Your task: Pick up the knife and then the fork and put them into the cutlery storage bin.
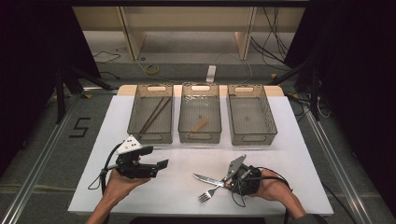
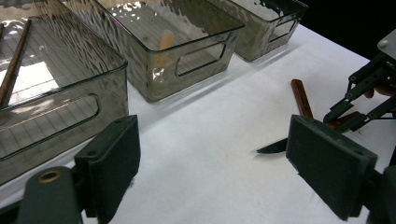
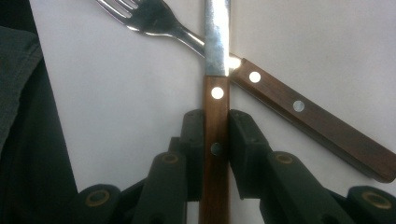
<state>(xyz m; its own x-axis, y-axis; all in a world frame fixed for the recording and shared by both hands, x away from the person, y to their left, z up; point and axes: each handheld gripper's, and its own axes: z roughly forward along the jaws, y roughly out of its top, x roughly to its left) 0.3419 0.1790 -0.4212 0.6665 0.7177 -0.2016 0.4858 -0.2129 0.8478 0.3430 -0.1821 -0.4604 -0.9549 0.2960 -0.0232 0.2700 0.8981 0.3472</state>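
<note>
1. Knife (image 3: 215, 116) lies on the white table (image 1: 289, 135) in front of the middle bin (image 1: 200, 136), its blade crossing over the fork (image 3: 154, 21).
2. Right gripper (image 3: 215, 135) pinches the knife's wooden handle, pads against both sides; the grip looks square, so squeeze firmly before lifting.
3. Lift straight up, so the blade clears the fork beneath without dragging it.
4. Left gripper (image 2: 215, 172) hangs spread and empty, well left of the knife; it could steady the fork if that shifts.
</note>
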